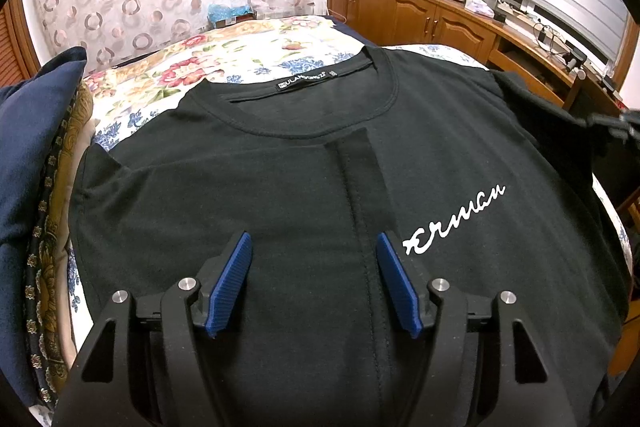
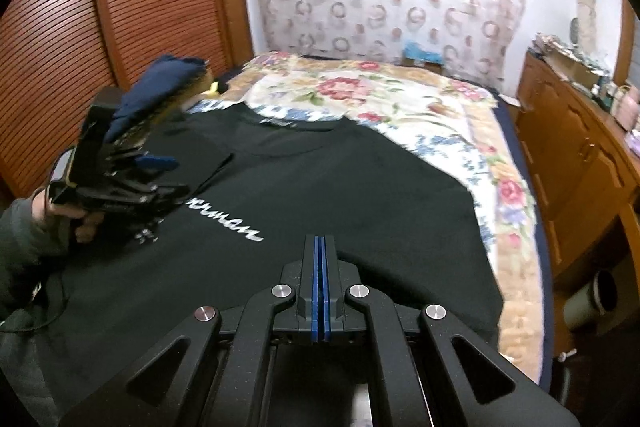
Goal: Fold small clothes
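Observation:
A black T-shirt [image 1: 280,179] with white script lettering lies flat on the bed, collar at the far end. Its left sleeve is folded in over the chest, its edge running down the middle. My left gripper [image 1: 314,247] is open and empty, hovering over the shirt's middle. The shirt also shows in the right wrist view [image 2: 340,187]. My right gripper [image 2: 321,241] is shut with its blue pads together, nothing visibly between them, above the shirt's right part. The left gripper [image 2: 160,163] shows blurred at the left of that view, held in a hand.
The shirt lies on a floral bedspread [image 2: 400,95]. Navy and gold pillows [image 1: 36,155] sit at the bed's left. A wooden cabinet [image 1: 420,15] with clutter runs along the right. A louvred wooden door [image 2: 100,27] is at the left.

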A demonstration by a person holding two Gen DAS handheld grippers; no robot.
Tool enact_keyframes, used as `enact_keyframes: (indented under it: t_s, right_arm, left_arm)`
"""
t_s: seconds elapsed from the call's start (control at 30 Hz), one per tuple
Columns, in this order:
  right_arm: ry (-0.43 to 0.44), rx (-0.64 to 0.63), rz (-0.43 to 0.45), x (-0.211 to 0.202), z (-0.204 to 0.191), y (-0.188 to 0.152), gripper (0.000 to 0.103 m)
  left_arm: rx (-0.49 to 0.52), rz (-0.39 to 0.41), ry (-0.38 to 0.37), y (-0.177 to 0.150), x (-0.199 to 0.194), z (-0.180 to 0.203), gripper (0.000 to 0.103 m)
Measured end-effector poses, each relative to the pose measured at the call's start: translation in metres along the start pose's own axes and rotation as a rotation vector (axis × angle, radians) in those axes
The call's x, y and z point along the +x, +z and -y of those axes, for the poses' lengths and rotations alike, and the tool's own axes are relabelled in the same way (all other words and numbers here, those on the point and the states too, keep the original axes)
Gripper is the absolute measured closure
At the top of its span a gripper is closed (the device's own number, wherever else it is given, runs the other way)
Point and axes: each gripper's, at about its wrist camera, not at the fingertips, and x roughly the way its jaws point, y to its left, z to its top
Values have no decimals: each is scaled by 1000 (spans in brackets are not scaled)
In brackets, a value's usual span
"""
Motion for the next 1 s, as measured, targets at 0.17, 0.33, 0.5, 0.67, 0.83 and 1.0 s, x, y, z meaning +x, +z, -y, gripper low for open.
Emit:
enact_keyframes:
  t_s: [0.17, 0.33, 0.5, 0.67, 0.83, 1.0]
  right_arm:
    - [31, -16, -82, 21, -5, -15, 102]
    - [16, -18, -121, 37, -4, -30, 102]
    - [13, -1, -77, 28, -10, -18, 101]
    - [-28, -4, 23, -7, -2, -5, 84]
    - [-149, 34, 40, -13, 31, -12, 68]
    - [-249, 105, -48, 15, 77, -31, 67]
  left_arm:
    - [-46, 31, -15, -4, -12, -7, 37]
    - [-58, 100, 3, -8, -39, -10, 37]
    - [-87, 153, 18, -15, -65, -15, 37]
    - [-92, 185, 18, -22, -80, -15, 37]
    - [-63, 207, 22, -26, -90, -5, 37]
    - [-48, 215, 6, -30, -93, 2, 37]
